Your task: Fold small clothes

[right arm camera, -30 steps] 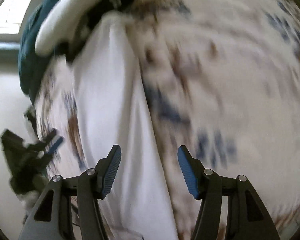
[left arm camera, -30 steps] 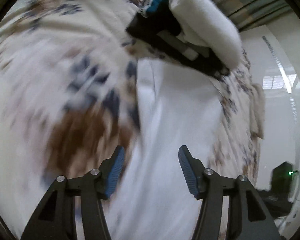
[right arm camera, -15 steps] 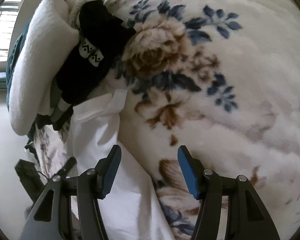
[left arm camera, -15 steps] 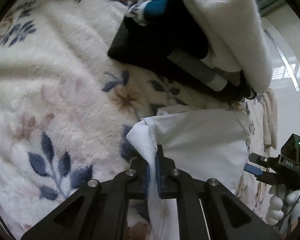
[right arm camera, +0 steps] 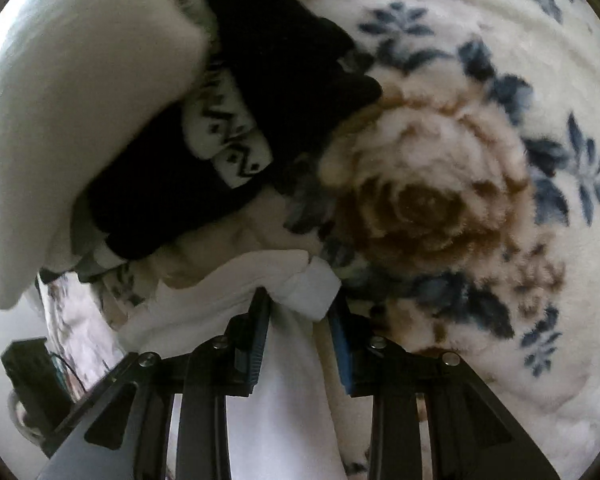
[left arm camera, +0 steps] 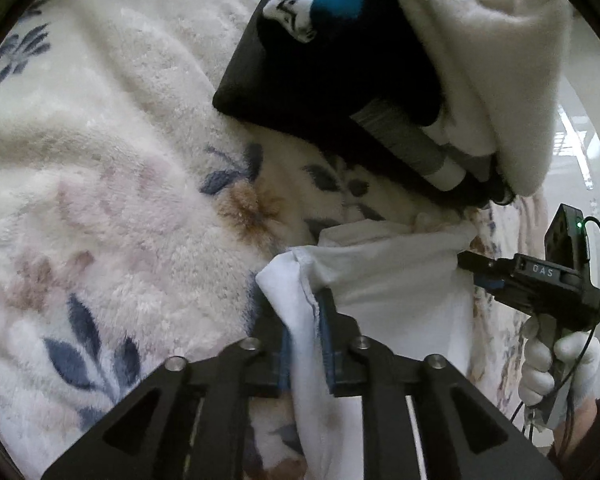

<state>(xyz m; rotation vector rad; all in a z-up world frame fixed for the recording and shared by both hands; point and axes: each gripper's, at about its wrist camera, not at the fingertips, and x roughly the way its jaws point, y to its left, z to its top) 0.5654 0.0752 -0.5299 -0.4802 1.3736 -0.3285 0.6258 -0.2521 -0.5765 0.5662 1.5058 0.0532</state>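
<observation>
Fingers of the left tool (left arm camera: 305, 334) are pressed together on one corner of the thin white cloth garment (left arm camera: 396, 280), and the cloth sticks up between the blue pads. The white garment hangs down past that tool and lies on the soft cream blanket with blue leaves and brown flowers (left arm camera: 112, 184).

On the other side, the right tool (right arm camera: 300, 322) has its fingers around a bunched white corner of the same garment (right arm camera: 304, 284). The cloth fills the gap between the two fingers, and they look closed on it, though a small gap shows on one side. From the left wrist view, the right tool (left arm camera: 470, 266) shows at the far edge of the garment, held by a hand in a white glove (left arm camera: 556, 364). The top edge of the garment runs across between the two tools.

Just past the garment sits a pile of folded clothes. A black knit piece with a white zigzag band and a teal patch (left arm camera: 324, 40) lies in it, and its edge rests on the blanket. A thick fluffy white folded piece (left arm camera: 488, 52) lies on top of the black one. In the right wrist view, a big brown rose print on the blanket (right arm camera: 420, 196) is beside the black piece (right arm camera: 284, 80).
</observation>
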